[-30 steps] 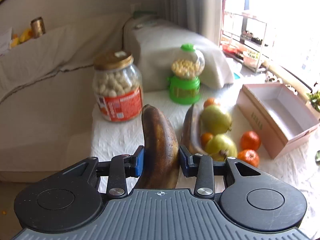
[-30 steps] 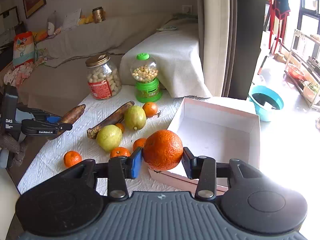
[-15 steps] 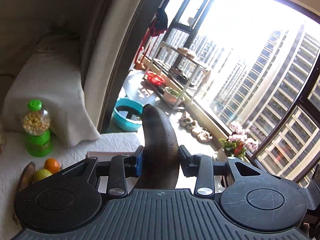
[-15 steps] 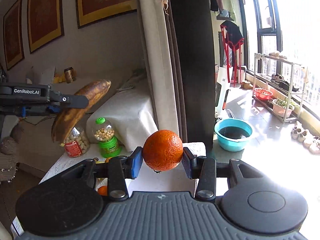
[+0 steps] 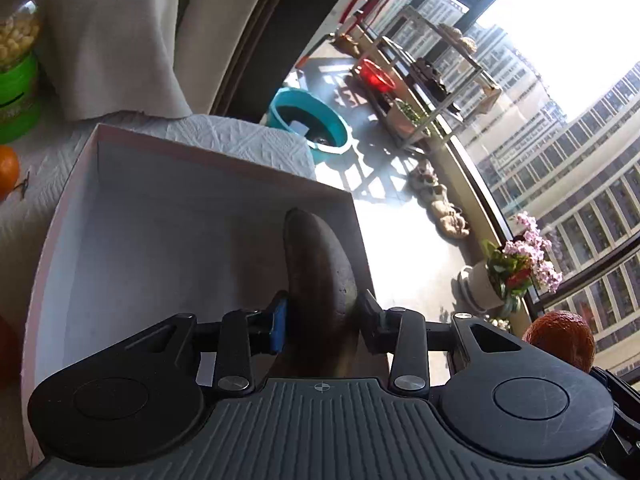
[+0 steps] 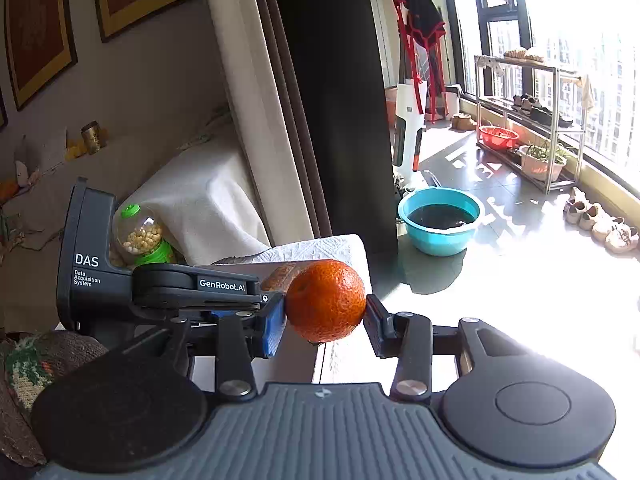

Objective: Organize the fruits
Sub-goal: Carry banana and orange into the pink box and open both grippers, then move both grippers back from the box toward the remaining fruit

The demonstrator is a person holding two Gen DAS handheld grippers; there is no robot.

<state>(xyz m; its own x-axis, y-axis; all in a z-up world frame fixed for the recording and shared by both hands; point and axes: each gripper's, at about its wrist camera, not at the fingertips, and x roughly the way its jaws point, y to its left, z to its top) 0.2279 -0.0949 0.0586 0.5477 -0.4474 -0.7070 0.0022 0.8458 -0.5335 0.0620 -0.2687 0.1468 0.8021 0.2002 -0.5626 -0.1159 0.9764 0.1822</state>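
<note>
My left gripper (image 5: 322, 316) is shut on a dark, overripe banana (image 5: 316, 264). The banana's tip hangs inside the open pink box (image 5: 160, 240), near its right wall. My right gripper (image 6: 326, 316) is shut on an orange (image 6: 326, 300), lifted off the table. In the left wrist view that orange (image 5: 560, 338) shows at the lower right, beside the box. The left gripper (image 6: 256, 292) sits just left of the orange in the right wrist view, with a bit of banana (image 6: 280, 276) behind it. Another orange (image 5: 6, 172) lies on the white cloth left of the box.
A green candy dispenser (image 5: 16, 60) stands at the back left of the table, by a cloth-covered block (image 6: 200, 200). On the floor beyond the table edge are a teal basin (image 6: 440, 220), a shoe rack (image 6: 532, 120) and a flower pot (image 5: 516, 268).
The left gripper swung right from the fruit pile and dropped over the box, still holding the banana. The right gripper carried its orange up and right, ending beside the left one.
</note>
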